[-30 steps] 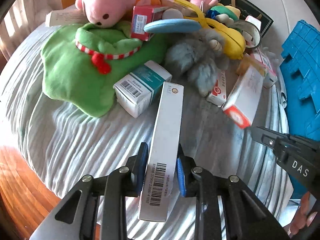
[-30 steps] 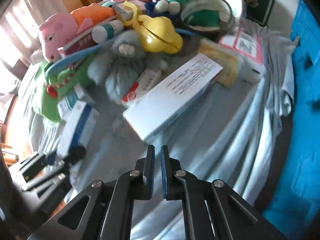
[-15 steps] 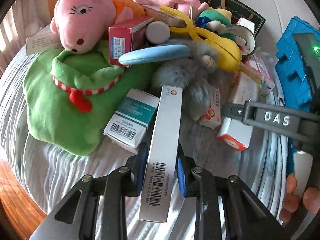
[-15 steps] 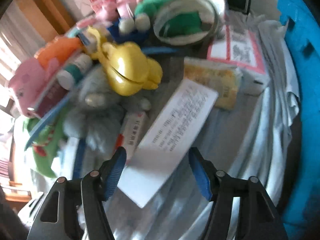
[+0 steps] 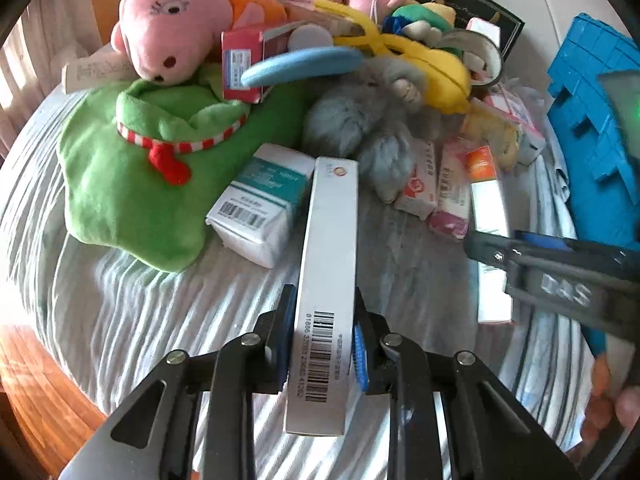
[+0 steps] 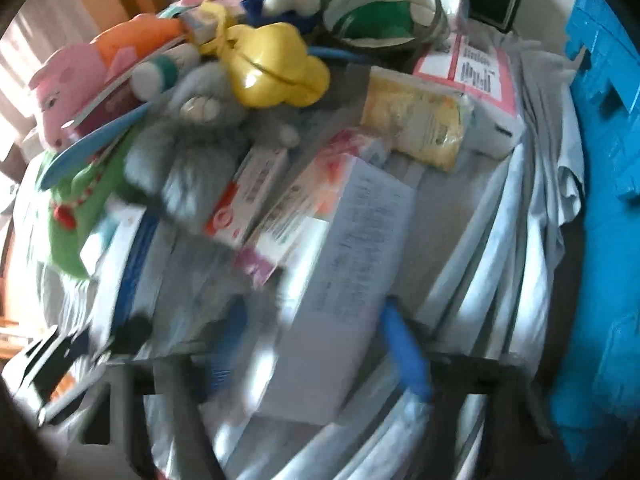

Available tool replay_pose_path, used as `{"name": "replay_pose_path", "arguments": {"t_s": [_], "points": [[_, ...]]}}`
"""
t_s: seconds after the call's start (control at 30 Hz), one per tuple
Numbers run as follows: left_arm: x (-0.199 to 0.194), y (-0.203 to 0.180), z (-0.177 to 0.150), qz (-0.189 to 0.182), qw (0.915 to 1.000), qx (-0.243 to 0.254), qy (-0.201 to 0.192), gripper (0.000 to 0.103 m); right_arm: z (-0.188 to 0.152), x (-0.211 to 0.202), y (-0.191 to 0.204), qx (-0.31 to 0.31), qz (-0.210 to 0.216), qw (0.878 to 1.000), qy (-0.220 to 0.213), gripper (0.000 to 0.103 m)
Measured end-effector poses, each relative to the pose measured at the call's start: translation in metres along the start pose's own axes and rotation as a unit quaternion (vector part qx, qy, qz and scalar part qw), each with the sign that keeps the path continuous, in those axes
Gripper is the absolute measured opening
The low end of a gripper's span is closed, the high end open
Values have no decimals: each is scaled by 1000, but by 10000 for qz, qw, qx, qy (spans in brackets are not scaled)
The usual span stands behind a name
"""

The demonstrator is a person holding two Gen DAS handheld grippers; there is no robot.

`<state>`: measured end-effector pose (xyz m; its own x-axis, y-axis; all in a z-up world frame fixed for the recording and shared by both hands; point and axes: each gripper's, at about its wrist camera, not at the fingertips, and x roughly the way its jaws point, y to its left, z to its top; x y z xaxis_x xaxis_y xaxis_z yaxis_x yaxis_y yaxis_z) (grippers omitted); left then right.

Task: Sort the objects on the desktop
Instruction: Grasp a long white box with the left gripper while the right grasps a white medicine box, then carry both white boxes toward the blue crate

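My left gripper (image 5: 320, 340) is shut on a long white box (image 5: 328, 264) with a barcode, held over the grey cloth. My right gripper (image 6: 316, 352) is open, its blue pads either side of a white box with an orange end (image 6: 340, 272); the view is blurred. The same box shows in the left wrist view (image 5: 490, 232), with the right gripper (image 5: 560, 276) over it. A teal and white box (image 5: 264, 204), a green plush (image 5: 128, 168), a pink plush (image 5: 172, 24) and a grey furry toy (image 5: 368, 120) lie in the pile.
A blue crate (image 5: 592, 120) stands at the right, also in the right wrist view (image 6: 608, 160). A yellow toy (image 6: 272, 68), a tape roll (image 6: 384, 4), small red and pink boxes (image 5: 436, 188) and a yellow packet (image 6: 416, 120) crowd the back. Wooden floor (image 5: 24, 380) lies beyond the cloth's left edge.
My right gripper opened and moved down around the white box with the orange end. My left gripper kept hold of the long white box and shifted slightly toward the pile.
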<state>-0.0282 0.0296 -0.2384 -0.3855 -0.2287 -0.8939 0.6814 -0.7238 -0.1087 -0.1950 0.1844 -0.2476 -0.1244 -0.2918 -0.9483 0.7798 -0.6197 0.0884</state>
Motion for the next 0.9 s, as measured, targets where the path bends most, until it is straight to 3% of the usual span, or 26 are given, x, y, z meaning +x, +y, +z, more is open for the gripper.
{"name": "replay_pose_path", "arguments": {"t_s": [0.1,0.3,0.33,0.37,0.43,0.47,0.53,0.7,0.9], "points": [[-18,-2,2,4,9999,25,-137,22,-9,-18,-4,-20,-20,9999,-136,49],[-71,-3,26,117,9972,59,-741,22,-30,-104,-2,-321,76,9942,-1025,48],[-85,-5,19,100,9968,39,-798,22,-16,-109,25,-347,85,9928,-1146,48],[-95,7,17,76,9962,21,-862,22,24,-110,43,-351,125,9913,-1259,48],[-119,2,9,93,9941,8,-1077,22,26,-140,46,-454,160,9860,-1596,48],[-132,-3,11,138,9923,52,-1233,22,32,-147,47,-482,180,9840,-1704,48],[-135,-20,52,227,9884,112,-1496,22,50,-164,64,-558,242,9780,-1994,48],[-186,-50,69,131,9776,268,-2081,22,48,-236,62,-573,185,9613,-2688,48],[-244,-110,83,-111,9617,621,-2666,22,39,-305,22,-222,-90,9415,-3362,48]]}}
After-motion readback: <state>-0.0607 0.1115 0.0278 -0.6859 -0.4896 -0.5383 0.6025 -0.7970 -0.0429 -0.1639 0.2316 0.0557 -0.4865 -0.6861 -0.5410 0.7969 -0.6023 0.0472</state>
